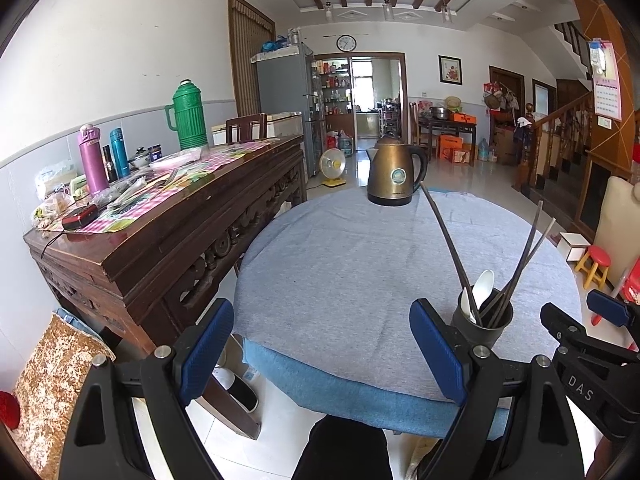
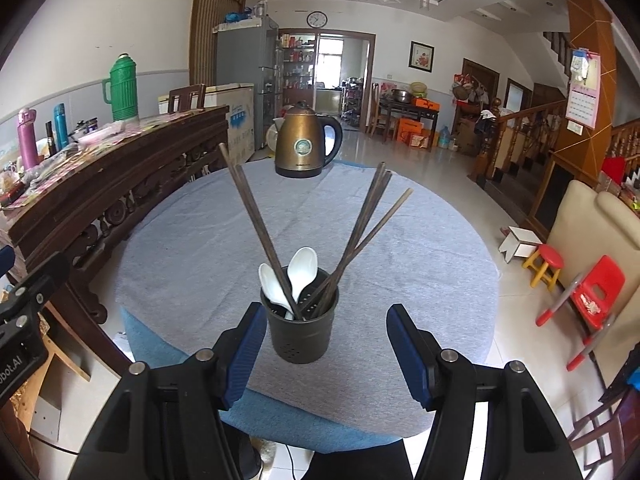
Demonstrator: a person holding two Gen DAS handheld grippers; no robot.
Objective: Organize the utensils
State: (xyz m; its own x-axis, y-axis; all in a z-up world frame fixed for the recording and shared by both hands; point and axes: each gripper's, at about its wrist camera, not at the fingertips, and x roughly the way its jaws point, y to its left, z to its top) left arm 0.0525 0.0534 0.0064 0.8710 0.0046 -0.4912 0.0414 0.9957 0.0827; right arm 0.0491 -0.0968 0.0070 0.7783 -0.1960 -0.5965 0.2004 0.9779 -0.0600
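Observation:
A dark perforated utensil holder [image 2: 300,332] stands near the front of the round table's grey cloth [image 2: 420,280]. It holds several dark chopsticks [image 2: 256,220] fanned outward and two white spoons [image 2: 302,268]. My right gripper [image 2: 326,350] is open just in front of the holder. Its left pad sits close beside the holder's wall and its right pad stands well clear. My left gripper [image 1: 320,354] is open over the cloth [image 1: 340,260] with nothing between its fingers. The holder [image 1: 482,322] stands just right of it, with the right gripper [image 1: 600,316] beyond.
A bronze kettle [image 2: 306,144] stands at the table's far side. A carved wooden sideboard [image 1: 168,240] with flasks and clutter runs along the left. A red stool [image 2: 546,264] and a red chair [image 2: 596,292] stand on the floor at right. A person's dark-clothed leg [image 1: 344,452] shows below the table edge.

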